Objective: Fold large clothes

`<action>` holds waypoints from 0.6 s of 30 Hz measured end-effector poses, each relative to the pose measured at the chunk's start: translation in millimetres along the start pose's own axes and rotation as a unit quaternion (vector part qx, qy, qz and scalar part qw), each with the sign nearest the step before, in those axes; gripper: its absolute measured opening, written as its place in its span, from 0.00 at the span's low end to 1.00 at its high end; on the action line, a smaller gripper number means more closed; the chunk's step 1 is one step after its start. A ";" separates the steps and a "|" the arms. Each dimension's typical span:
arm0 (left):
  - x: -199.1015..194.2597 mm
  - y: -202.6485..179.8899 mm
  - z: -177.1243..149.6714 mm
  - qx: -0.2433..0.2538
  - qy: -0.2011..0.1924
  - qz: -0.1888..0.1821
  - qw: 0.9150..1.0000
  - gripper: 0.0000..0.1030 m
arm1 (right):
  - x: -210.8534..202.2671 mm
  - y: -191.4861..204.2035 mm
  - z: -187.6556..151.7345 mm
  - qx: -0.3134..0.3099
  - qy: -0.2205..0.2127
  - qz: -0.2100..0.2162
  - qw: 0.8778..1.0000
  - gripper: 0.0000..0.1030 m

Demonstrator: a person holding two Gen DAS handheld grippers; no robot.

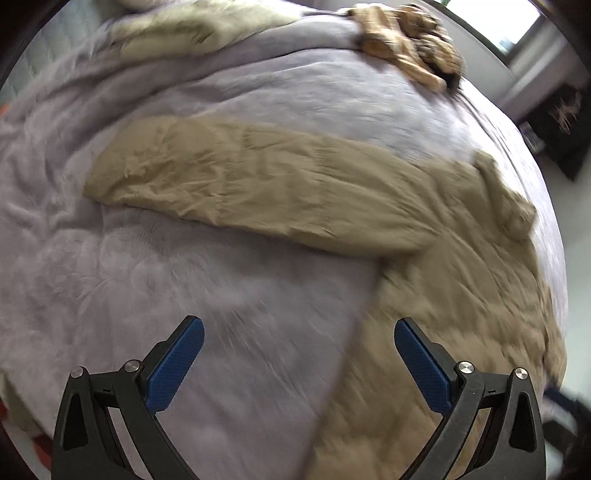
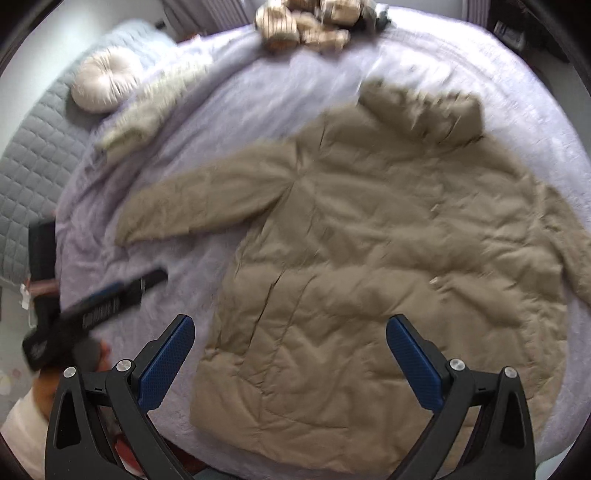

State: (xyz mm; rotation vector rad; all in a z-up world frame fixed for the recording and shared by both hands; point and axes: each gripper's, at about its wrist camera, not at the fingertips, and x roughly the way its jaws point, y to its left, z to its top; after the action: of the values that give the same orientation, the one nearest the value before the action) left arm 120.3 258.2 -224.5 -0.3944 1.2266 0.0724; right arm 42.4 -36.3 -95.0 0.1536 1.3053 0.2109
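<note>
tan puffer jacket (image 2: 369,258) spread flat on lavender blanket (image 2: 258,85), sleeve (image 1: 236,177) stretched sideways. left gripper (image 1: 299,358) and right gripper (image 2: 290,354) above it, fingers apart, empty. folding apparently not yet begun; next, probably: sleeve cuff pinched, carried across body.

1. I am in a home bedroom: a wide bed (image 2: 258,110) under a lilac plush blanket (image 1: 110,295) fills my view.
2. A round cream cushion (image 2: 101,86) lies on a grey quilted cover (image 2: 33,166) at the bed's head.
3. A window (image 1: 495,22) lets in daylight beyond the bed.
</note>
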 end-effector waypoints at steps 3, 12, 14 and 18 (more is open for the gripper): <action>33.6 29.8 26.5 -0.033 -0.015 -0.011 0.999 1.00 | 27.3 9.0 3.1 0.005 0.030 0.010 0.999 1.00; 91.8 100.9 88.1 -0.151 -0.062 -0.108 0.981 1.00 | 86.9 18.3 12.9 -0.003 0.047 0.016 0.999 1.00; 91.7 107.2 97.8 -0.160 -0.078 -0.103 0.979 1.00 | 95.5 17.9 19.2 -0.004 0.044 0.015 0.999 1.00; 92.0 113.9 120.5 -0.163 -0.110 -0.071 0.978 0.35 | 108.8 17.0 37.6 -0.013 0.024 0.010 1.000 1.00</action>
State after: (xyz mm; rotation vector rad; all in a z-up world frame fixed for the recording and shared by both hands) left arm 230.4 389.8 -305.1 -0.7397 0.9648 0.1917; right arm 104.5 6.6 -183.6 0.1408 1.3477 0.2504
